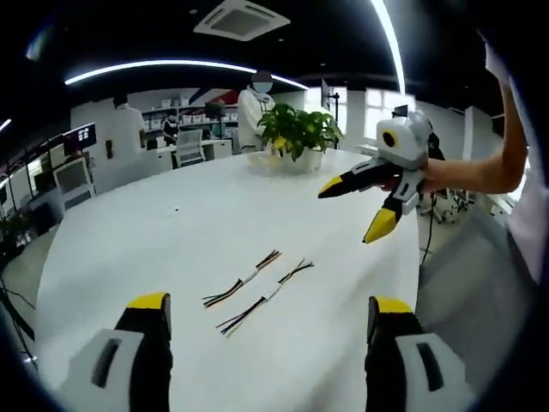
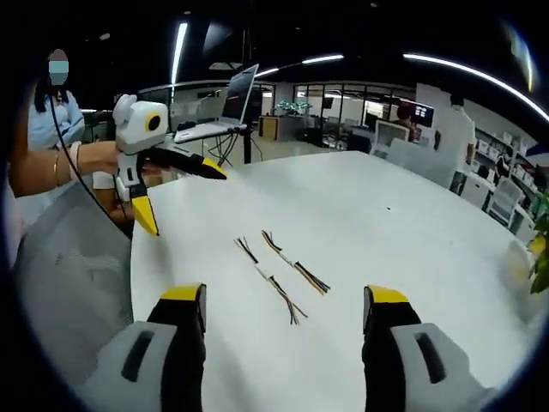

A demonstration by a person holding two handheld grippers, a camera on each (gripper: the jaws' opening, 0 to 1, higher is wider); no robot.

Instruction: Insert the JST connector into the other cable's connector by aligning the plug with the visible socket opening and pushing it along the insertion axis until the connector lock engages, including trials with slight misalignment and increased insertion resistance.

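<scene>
Two thin cables of multi-coloured wires lie side by side on the white table (image 1: 154, 232). Each has a small white connector around its middle. In the left gripper view, one cable (image 1: 244, 281) lies just beyond the other cable (image 1: 268, 297). Both sit ahead of my left gripper (image 1: 268, 307), which is open and holds nothing. The right gripper (image 1: 355, 207) hangs open above the table at the right, held by a hand. The right gripper view shows the cables (image 2: 296, 264) (image 2: 273, 283) just ahead of my open right gripper (image 2: 285, 296). The left gripper (image 2: 180, 198) hovers open at the left.
A potted plant (image 1: 298, 133) stands at the far side of the table. A laptop (image 2: 225, 107) sits on a stand beyond the table edge. People and office chairs stand in the background. The table's curved edge (image 2: 137, 283) runs close to the person's side.
</scene>
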